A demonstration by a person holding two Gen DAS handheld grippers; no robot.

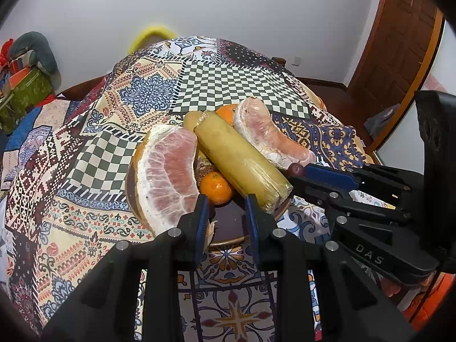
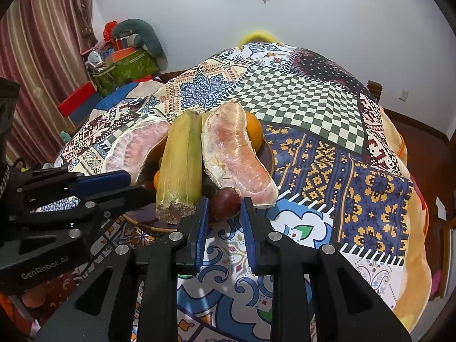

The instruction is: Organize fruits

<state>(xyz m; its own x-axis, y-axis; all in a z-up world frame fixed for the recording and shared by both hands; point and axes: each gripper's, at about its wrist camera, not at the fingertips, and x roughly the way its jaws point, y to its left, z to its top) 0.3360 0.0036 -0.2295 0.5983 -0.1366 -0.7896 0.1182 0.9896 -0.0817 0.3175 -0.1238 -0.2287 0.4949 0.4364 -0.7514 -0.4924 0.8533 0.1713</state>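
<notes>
A dark round plate [image 1: 228, 222] [image 2: 269, 154] on the patterned tablecloth holds a pile of fruit: two peeled pomelo segments [image 1: 168, 176] [image 1: 270, 134] [image 2: 233, 154] [image 2: 134, 148], a yellow-green sugarcane piece [image 1: 242, 159] [image 2: 181, 165], oranges [image 1: 215, 188] [image 1: 226, 114] [image 2: 253, 132] and a dark purple fruit [image 1: 295, 169] [image 2: 225, 202]. My left gripper [image 1: 225, 219] is open and empty at the plate's near rim, below the orange. My right gripper [image 2: 223, 222] is open and empty just in front of the purple fruit; it shows in the left wrist view [image 1: 310, 173] beside the cane's end.
The table [image 1: 228, 85] is covered by a patchwork cloth [image 2: 313, 114]. Boxes and bags [image 2: 125, 62] are stacked by the curtain at the left. A wooden door [image 1: 399, 42] stands at the right. A yellow ring [image 1: 151, 35] lies beyond the table's far edge.
</notes>
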